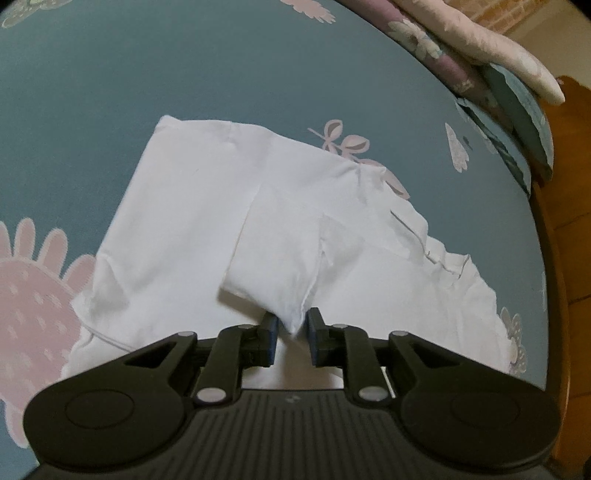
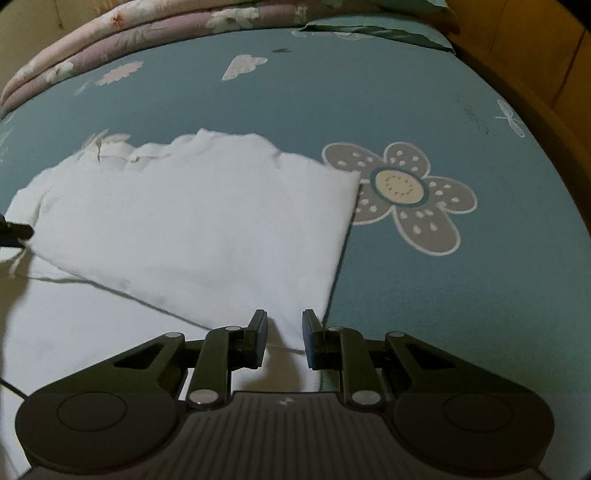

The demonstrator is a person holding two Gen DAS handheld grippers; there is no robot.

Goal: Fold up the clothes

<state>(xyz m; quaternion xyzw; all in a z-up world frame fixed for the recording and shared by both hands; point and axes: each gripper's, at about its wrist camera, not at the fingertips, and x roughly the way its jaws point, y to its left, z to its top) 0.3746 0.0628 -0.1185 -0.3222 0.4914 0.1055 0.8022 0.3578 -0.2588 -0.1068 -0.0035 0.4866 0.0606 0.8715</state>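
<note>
A white garment (image 1: 192, 206) lies on the teal flowered bedsheet (image 1: 221, 74). My left gripper (image 1: 293, 332) is shut on a raised fold of it, and the pinched tip of cloth shows between the blue pads. In the right wrist view the same garment (image 2: 199, 214) has an upper layer lifted over the lower one. Its near edge narrows into my right gripper (image 2: 285, 334), which is shut on it. The other gripper's black finger (image 2: 16, 230) touches the layer's far left corner.
Folded pink and purple quilts (image 2: 110, 33) and a teal pillow (image 1: 524, 110) are stacked along the far side of the bed. A wooden bed frame (image 1: 569, 258) borders the mattress. A grey flower print (image 2: 400, 195) lies just right of the garment.
</note>
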